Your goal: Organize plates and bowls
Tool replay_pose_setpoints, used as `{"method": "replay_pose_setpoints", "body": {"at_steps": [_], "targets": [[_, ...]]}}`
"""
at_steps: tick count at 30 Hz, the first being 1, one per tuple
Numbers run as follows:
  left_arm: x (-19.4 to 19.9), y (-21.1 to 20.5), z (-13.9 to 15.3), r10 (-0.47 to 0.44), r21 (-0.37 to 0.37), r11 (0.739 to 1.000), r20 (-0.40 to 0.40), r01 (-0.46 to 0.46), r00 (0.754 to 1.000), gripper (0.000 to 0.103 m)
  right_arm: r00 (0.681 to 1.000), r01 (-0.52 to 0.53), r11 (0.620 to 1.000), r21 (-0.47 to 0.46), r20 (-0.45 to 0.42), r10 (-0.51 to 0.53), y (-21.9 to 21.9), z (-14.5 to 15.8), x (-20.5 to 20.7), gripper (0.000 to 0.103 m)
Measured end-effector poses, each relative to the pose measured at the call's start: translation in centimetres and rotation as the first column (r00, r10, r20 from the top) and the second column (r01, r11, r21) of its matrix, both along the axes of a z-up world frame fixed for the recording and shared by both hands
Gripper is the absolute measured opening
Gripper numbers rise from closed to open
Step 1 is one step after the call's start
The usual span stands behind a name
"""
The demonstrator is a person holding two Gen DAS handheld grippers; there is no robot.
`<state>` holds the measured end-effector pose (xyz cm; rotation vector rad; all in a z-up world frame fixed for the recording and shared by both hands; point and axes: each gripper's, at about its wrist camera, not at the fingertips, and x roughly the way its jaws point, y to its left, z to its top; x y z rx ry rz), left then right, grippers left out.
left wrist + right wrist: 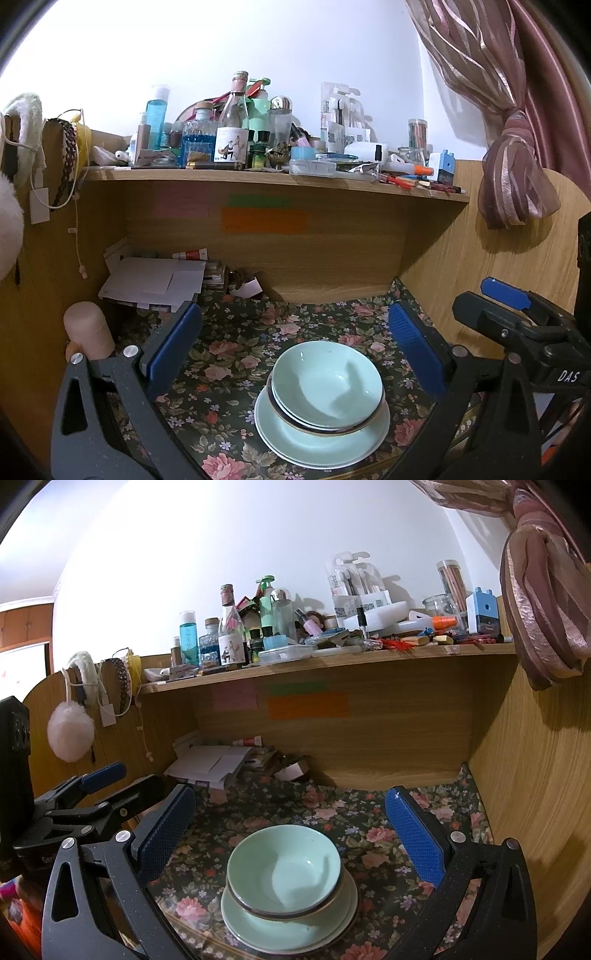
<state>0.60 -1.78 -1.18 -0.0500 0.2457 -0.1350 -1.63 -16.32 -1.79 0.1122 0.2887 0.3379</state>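
Observation:
A stack of pale green dishes sits on the floral desk mat: two nested bowls (327, 382) (284, 871) with dark gold rims rest on two plates (295, 439) (243, 919). My left gripper (295, 345) hovers above and just behind the stack, open, blue pads wide apart and holding nothing. My right gripper (291, 823) is also open and hangs over the same stack with nothing between its fingers. The right gripper's black body (517, 325) shows at the right edge of the left wrist view, and the left gripper's body (85, 801) at the left of the right wrist view.
A wooden shelf (273, 179) crowded with bottles and jars overhangs the desk back. Papers and boxes (155, 280) lie under it at the left. A beige cylinder (88, 332) stands at the left. Wooden side panels close in both sides; a tied curtain (513, 170) hangs right.

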Motion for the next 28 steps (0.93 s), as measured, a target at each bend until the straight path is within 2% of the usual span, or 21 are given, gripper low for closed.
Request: {"method": "replay_pose_setpoints", "body": {"at_steps": [11,28], "targets": [[0.2,-0.29,0.05,0.026,0.002,1.0,0.0,-0.026,1.0,0.103,1.0,0.003,1.0,0.017,-0.013,-0.003,-0.07,-0.3,0.08,0.103],[0.47,-0.82,-0.07,0.013,0.008,1.0,-0.017,-0.013,1.0,0.103,1.0,0.004,1.0,0.024,-0.024,-0.003,0.0,-0.53,0.31,0.103]]}}
